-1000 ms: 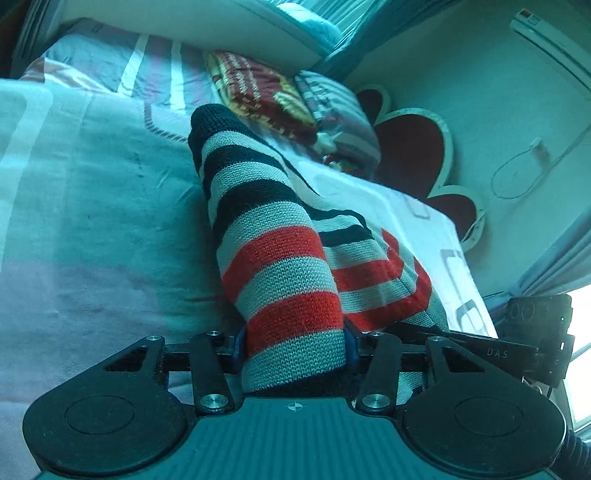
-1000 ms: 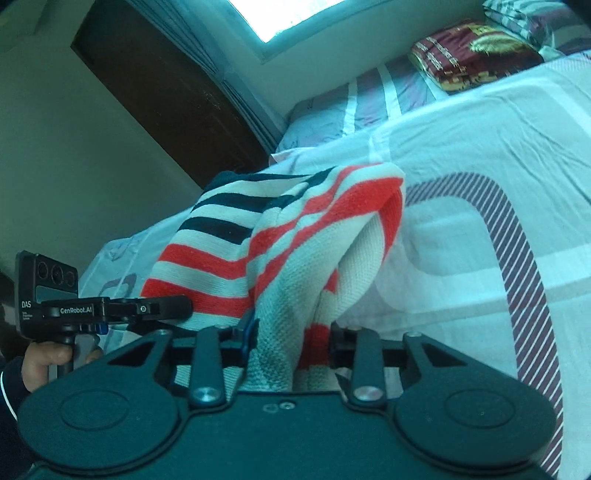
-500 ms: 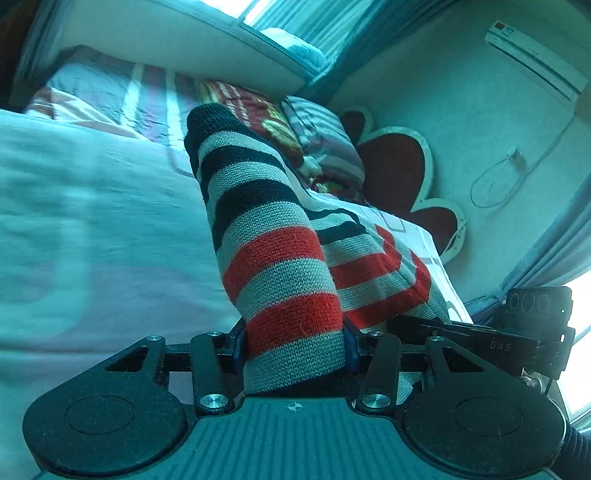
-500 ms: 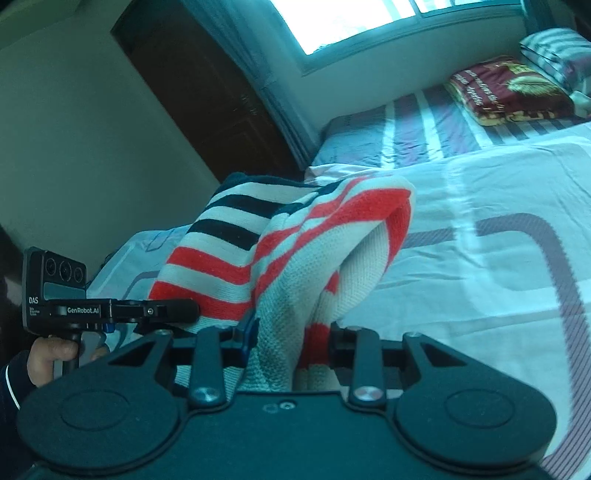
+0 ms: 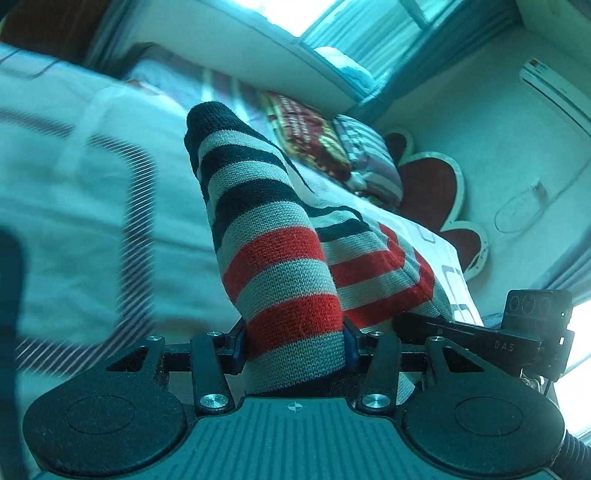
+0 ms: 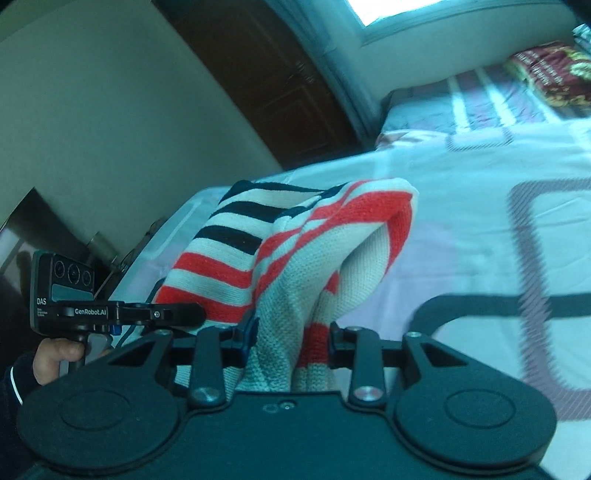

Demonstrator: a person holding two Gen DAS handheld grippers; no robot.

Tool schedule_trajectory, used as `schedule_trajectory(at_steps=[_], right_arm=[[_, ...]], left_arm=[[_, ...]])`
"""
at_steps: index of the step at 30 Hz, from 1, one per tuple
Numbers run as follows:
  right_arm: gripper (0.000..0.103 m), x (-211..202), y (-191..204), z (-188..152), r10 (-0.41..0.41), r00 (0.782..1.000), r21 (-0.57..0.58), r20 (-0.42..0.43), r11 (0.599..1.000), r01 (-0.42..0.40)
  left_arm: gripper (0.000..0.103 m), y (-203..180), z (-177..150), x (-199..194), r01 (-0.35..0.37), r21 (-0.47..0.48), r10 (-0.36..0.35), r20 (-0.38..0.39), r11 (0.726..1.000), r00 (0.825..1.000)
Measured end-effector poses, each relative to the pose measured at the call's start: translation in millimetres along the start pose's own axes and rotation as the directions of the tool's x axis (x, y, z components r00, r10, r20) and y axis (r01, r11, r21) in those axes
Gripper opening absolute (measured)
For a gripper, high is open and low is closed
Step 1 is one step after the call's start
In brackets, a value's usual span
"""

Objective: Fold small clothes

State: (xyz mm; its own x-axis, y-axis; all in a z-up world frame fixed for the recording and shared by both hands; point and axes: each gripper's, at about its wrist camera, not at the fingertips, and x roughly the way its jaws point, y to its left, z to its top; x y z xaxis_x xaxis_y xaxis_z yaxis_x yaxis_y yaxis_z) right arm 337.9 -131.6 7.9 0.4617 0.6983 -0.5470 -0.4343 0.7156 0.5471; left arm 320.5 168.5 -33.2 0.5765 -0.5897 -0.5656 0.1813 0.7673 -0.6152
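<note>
Both claws grip the striped knit garment [image 5: 280, 266] above the bed [image 5: 74, 206], left gripper [image 5: 293, 349] clamping a sleeve-like tube toward 11 o'clock, right gripper [image 6: 291, 345] pinching bunched fabric, probably to spread it for folding.

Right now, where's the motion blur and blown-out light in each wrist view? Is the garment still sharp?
Left wrist: striped sweater and left gripper sharp; bedspread at left smeared by motion; window blown out; teal cast. Right wrist: sweater and right gripper crisp; bedspread stripes streaked at right; window clipped white; fisheye bends the door.
</note>
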Motion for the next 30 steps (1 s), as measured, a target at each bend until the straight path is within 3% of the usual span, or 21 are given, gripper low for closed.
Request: schedule_trajectory(at_steps=[9, 11, 14, 17, 18, 21, 23, 26, 28, 30], right_arm=[[0.034, 65.2, 11.9, -44.5, 0.062, 0.990, 0.099, -0.129, 0.994, -0.049], [0.034, 75.8, 1.9, -57.2, 0.041, 0.987, 0.107, -0.153, 0.994, -0.025], [0.032, 75.0, -19.9, -67.5, 0.125, 0.984, 0.212, -0.124, 0.973, -0.097], [0.035, 71.8, -10.6, -66.1, 0.107, 0.985, 0.175, -0.137, 0.981, -0.082], [0.038, 69.0, -8.8, -63.4, 0.100, 0.984, 0.171, -0.146, 0.982, -0.074], [0.063, 50.5, -8.6, -53.0, 0.049, 0.993, 0.150, -0.106, 0.988, -0.033], [0.063, 46.9, -19.8, -43.4, 0.064, 0.995, 0.181, -0.078, 0.982, -0.049], [0.054, 55.4, -30.1, -30.6, 0.042, 0.998, 0.214, -0.042, 0.976, -0.032], [0.042, 63.5, -30.6, -25.1, 0.006, 0.999, 0.196, -0.032, 0.981, 0.000], [0.040, 64.1, -30.9, -21.5, -0.008, 1.000, 0.171, -0.024, 0.985, 0.012]], left_arm=[[0.049, 82.8, -59.7, -32.6, -0.061, -0.114, 0.058, -0.035, 0.992, 0.998], [0.052, 96.9, -71.3, -33.5, -0.019, -0.152, 0.019, -0.004, 0.988, 1.000], [0.055, 108.1, -84.9, -29.4, 0.018, -0.152, -0.013, 0.035, 0.988, 0.999], [0.055, 108.4, -86.4, -30.1, 0.019, -0.158, -0.013, 0.041, 0.987, 0.999], [0.055, 106.5, -85.3, -32.9, 0.004, -0.150, 0.002, 0.039, 0.989, 0.999], [0.058, 90.3, -73.2, -47.7, -0.049, -0.099, 0.056, 0.068, 0.994, 0.996], [0.061, 91.6, -64.7, -54.0, -0.069, -0.097, 0.078, 0.095, 0.993, 0.992], [0.063, 97.8, -52.9, -50.6, -0.088, -0.132, 0.101, 0.095, 0.987, 0.990], [0.063, 94.9, -49.8, -42.7, -0.113, -0.124, 0.124, 0.085, 0.986, 0.989], [0.063, 95.4, -48.4, -36.1, -0.119, -0.150, 0.132, 0.083, 0.982, 0.988]])
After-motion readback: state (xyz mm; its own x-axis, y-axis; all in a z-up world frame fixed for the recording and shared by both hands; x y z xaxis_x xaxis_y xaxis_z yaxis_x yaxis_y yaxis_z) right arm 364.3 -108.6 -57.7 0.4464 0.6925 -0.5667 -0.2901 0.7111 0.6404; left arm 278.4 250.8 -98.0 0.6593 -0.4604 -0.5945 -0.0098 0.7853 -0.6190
